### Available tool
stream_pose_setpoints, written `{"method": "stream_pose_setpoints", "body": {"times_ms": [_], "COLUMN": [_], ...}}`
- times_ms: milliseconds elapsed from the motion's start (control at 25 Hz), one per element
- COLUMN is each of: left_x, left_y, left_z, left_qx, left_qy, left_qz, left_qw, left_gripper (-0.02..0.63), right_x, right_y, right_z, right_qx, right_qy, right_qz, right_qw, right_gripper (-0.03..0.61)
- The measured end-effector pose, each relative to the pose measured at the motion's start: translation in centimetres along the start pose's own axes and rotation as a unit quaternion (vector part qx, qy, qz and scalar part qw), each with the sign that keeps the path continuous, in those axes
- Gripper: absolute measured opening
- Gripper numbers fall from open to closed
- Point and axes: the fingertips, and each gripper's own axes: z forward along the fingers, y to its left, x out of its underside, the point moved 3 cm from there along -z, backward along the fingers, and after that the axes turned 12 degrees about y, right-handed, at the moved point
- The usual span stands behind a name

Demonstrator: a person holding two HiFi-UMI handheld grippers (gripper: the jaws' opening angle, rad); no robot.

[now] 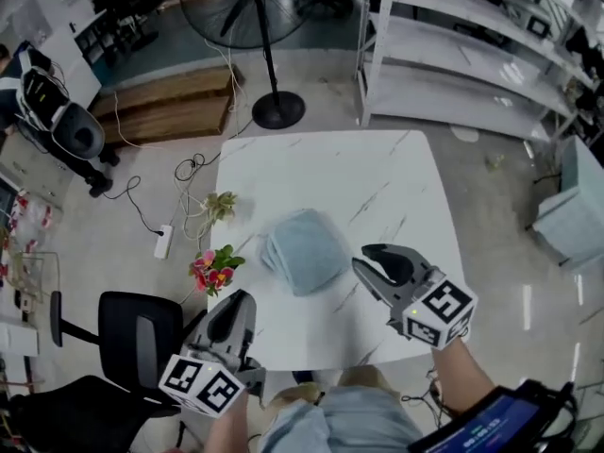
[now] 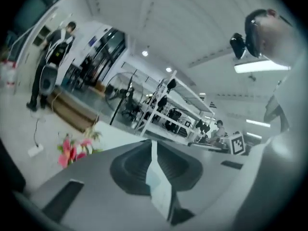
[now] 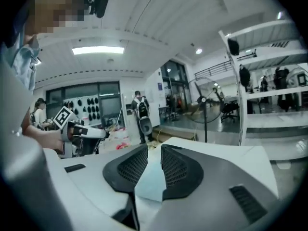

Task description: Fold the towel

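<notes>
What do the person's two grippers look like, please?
The left gripper and the right gripper both have pale grey bodies with rounded, ribbed black jaws. Each carries a white cube printed with black square markers.

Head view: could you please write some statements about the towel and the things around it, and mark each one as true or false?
1. The towel lies folded on the white table. True.
2. The right gripper holds a corner of the towel. False: it is apart from the towel, with its jaws a little apart and nothing between them.
3. A standing fan is on the floor beyond the far edge of the table. True.
4. The pink flowers lie on top of the towel. False: they are beside the left edge of the table, apart from the towel.
</notes>
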Motion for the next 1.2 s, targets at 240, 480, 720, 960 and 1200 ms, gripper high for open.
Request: {"method": "stream_pose_setpoints", "body": {"times_ms": [240, 480, 720, 960, 1200], "left_x": [-8.7, -9.6, -8.2, -8.5, -8.5], "left_y": [-4.9, -7.7, -8.5, -8.9, -9.0], "left_z": [-3.1, -3.4, -4.3, -5.1, -5.2], "left_qx": [-0.005, -0.036, -0.031, -0.028, -0.027], "left_qy": [-0.115, -0.116, -0.121, -0.129, -0.131], "left_qz": [0.162, 0.238, 0.255, 0.263, 0.263], "left_qw": [0.9801, 0.9637, 0.9588, 0.9556, 0.9556], "left_gripper": [0.018, 0.018, 0.017, 0.012, 0.012], "right_x": [-6.9, -8.3, -7.7, -8.1, -8.4], "right_y": [6.0, 9.5, 10.7, 11.3, 11.6], "right_z": [-2.9, -4.1, -6.3, -7.5, -7.7], "right_qx": [0.085, 0.184, 0.237, 0.264, 0.278], "right_qy": [-0.105, -0.142, -0.15, -0.16, -0.161], "right_qz": [-0.012, -0.032, -0.034, -0.05, -0.064], "right_qw": [0.991, 0.972, 0.959, 0.95, 0.945], "right_gripper": [0.014, 0.014, 0.014, 0.014, 0.014]}}
